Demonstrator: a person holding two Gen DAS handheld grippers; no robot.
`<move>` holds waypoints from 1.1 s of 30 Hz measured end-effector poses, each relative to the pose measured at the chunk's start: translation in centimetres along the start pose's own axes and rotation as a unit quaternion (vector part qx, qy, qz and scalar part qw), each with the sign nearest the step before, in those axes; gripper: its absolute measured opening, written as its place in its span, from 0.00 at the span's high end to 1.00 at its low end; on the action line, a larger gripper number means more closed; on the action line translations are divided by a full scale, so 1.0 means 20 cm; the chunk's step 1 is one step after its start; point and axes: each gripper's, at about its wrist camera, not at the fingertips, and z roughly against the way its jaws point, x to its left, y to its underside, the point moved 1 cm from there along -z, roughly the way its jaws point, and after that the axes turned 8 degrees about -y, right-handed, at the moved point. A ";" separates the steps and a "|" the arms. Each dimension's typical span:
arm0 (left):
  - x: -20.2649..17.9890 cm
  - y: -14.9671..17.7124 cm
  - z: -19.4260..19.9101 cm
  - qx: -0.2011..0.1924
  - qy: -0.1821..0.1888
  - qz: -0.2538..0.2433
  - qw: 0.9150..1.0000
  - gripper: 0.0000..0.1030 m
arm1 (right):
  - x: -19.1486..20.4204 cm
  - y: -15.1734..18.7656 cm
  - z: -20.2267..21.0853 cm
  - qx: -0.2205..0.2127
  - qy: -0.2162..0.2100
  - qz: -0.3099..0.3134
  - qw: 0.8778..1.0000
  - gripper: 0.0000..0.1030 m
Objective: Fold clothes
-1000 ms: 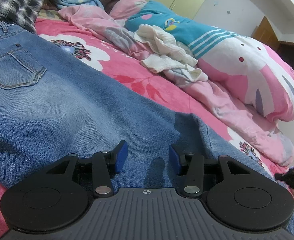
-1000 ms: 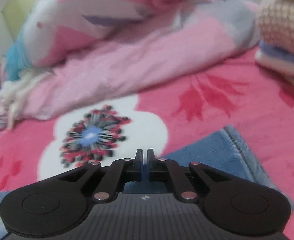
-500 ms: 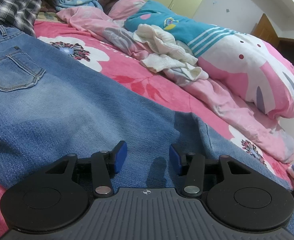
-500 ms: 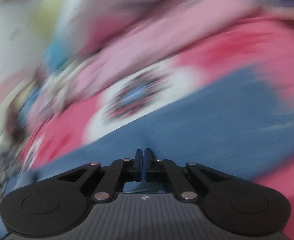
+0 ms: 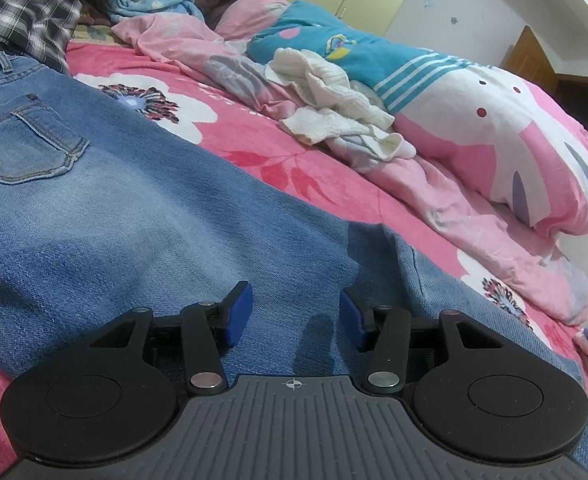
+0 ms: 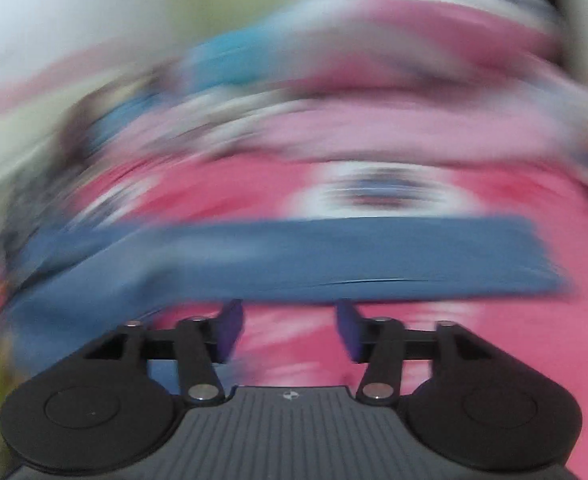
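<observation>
Swung across the bed (image 5: pixel 253 136), the right tool (image 6: pixel 289 328) has just opened empty, the left tool (image 5: pixel 296 312) gaping over heavy, limp jeans (image 5: pixel 133 216), best gripped at a hem.

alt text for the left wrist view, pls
Open left gripper hovers low over blue jeans spread on a pink floral blanket. Behind lie a crumpled white garment, a plaid shirt and a bunched pink duvet.

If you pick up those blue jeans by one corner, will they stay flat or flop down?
Probably flop: the jeans lie soft and creased on the blanket. Thick denim and stitched pocket suggest they're fairly heavy and unlikely to slip.
</observation>
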 end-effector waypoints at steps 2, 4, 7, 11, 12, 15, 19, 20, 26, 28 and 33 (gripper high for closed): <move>0.00 0.00 0.00 0.000 0.000 0.000 1.000 0.52 | 0.24 0.00 -0.08 0.026 -0.048 0.055 0.997 0.43; 0.00 0.00 0.00 0.000 0.000 -0.001 1.000 0.52 | 0.43 0.02 -0.14 0.046 -0.089 0.091 0.991 0.43; -0.01 0.01 0.00 -0.001 -0.001 -0.004 1.000 0.51 | 0.64 0.06 -0.21 0.073 -0.099 0.164 0.979 0.43; 0.00 0.01 0.00 -0.001 -0.001 -0.005 1.000 0.51 | 0.78 0.12 -0.30 0.102 -0.060 0.267 0.957 0.41; -0.01 0.01 0.00 -0.001 -0.001 -0.005 1.000 0.51 | 0.81 0.15 -0.31 0.106 -0.052 0.288 0.950 0.41; -0.01 0.01 0.00 -0.001 -0.001 -0.005 1.000 0.51 | 0.84 0.18 -0.37 0.118 -0.029 0.306 0.944 0.41; 0.00 0.01 0.00 -0.001 -0.001 -0.005 1.000 0.51 | 0.80 0.15 -0.45 0.134 0.006 0.272 0.953 0.70; 0.00 0.01 0.00 -0.001 -0.001 -0.005 1.000 0.51 | 0.78 0.14 -0.44 0.136 0.005 0.257 0.957 0.83; -0.01 0.01 0.00 -0.001 -0.001 -0.005 1.000 0.51 | 0.72 0.05 -0.29 0.085 0.027 0.212 0.973 0.98; -0.01 0.01 0.00 -0.001 -0.001 -0.005 1.000 0.51 | 0.66 0.00 -0.22 0.063 0.041 0.185 0.980 0.99; -0.01 0.01 0.00 -0.002 -0.001 -0.007 1.000 0.50 | 0.47 -0.16 -0.09 0.019 0.059 0.097 0.993 0.99</move>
